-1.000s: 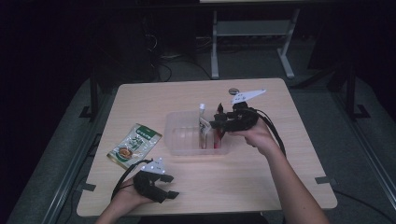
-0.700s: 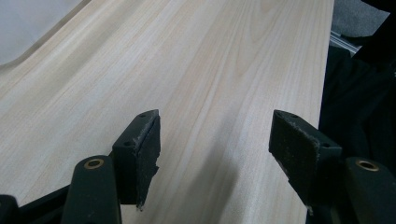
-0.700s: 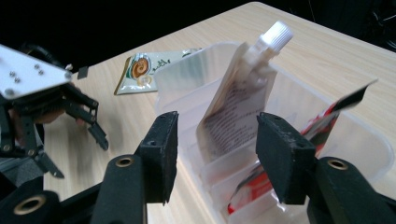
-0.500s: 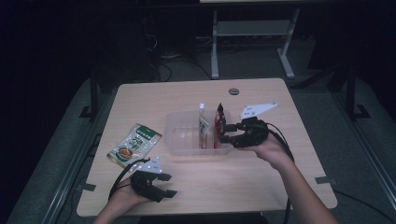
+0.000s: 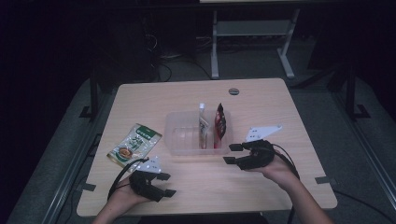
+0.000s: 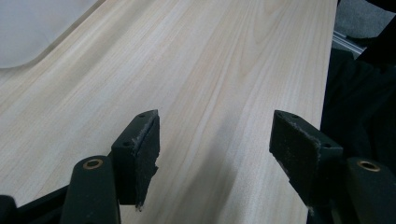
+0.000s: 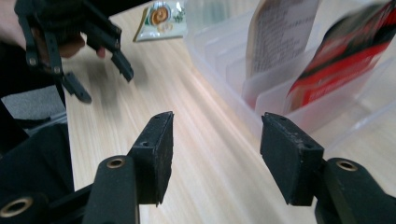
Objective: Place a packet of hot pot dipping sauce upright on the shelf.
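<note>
A clear plastic bin point(image 5: 187, 135) sits mid-table, and a white pouch point(image 5: 203, 127) and a red pouch point(image 5: 220, 122) stand upright in its right end. A green snack packet point(image 5: 134, 145) lies flat to the bin's left. My right gripper point(image 5: 232, 153) hovers just in front of the bin's right corner, open and holding nothing. In the right gripper view its gripper point(image 7: 217, 140) points past the bin point(image 7: 224, 70), the white pouch point(image 7: 280, 32) and the red pouch point(image 7: 345, 60). My left gripper point(image 5: 166, 184) is open near the table's front edge; the left gripper point(image 6: 215, 154) spans bare wood.
The wooden table point(image 5: 261, 107) has a round cable hole point(image 5: 233, 91) at the back. In the right gripper view the green packet point(image 7: 161, 16) lies far off and the left gripper point(image 7: 88, 42) hangs beyond it. Dark floor and a metal frame point(image 5: 252, 32) lie behind the table.
My right gripper has let go of the red pouch, which now stands in the bin, and has drawn back toward the front of the table. The left gripper has barely moved.
</note>
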`<state>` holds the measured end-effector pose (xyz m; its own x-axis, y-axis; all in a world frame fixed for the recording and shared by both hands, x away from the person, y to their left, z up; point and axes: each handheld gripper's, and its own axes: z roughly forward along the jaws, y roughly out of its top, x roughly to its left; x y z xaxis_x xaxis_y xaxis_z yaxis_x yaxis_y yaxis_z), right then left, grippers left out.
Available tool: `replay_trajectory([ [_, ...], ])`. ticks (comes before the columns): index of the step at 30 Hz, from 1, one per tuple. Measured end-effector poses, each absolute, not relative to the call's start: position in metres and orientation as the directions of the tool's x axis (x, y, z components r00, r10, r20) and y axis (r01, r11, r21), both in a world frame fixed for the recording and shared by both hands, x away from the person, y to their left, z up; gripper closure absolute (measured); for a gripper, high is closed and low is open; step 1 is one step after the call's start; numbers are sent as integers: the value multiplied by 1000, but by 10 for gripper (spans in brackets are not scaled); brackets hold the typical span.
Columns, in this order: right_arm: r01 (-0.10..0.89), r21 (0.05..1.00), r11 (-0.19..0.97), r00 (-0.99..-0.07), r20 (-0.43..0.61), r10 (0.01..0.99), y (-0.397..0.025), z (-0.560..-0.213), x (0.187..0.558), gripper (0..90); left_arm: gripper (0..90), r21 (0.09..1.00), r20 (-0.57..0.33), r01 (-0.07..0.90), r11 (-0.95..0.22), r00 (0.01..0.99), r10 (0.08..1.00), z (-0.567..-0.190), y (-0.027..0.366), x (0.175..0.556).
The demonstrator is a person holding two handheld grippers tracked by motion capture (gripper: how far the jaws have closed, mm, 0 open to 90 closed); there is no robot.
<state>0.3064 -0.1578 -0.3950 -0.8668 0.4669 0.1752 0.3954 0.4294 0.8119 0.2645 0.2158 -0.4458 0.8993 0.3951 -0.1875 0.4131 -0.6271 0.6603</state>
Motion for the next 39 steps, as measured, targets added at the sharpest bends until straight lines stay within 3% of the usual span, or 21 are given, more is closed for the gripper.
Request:
replay_trajectory([
  [20, 445, 774, 451, -840, 186, 509, -180, -426, 273, 364, 335, 663, -173, 452, -597, 868, 466, -439, 230, 268],
  [36, 470, 751, 464, -834, 206, 511, -182, -436, 274, 354, 362, 678, -122, 511, -529, 787, 605, -422, 274, 282],
  [39, 466, 750, 469, -836, 201, 511, -181, -437, 275, 354, 370, 673, -76, 513, -533, 764, 640, -418, 287, 287],
])
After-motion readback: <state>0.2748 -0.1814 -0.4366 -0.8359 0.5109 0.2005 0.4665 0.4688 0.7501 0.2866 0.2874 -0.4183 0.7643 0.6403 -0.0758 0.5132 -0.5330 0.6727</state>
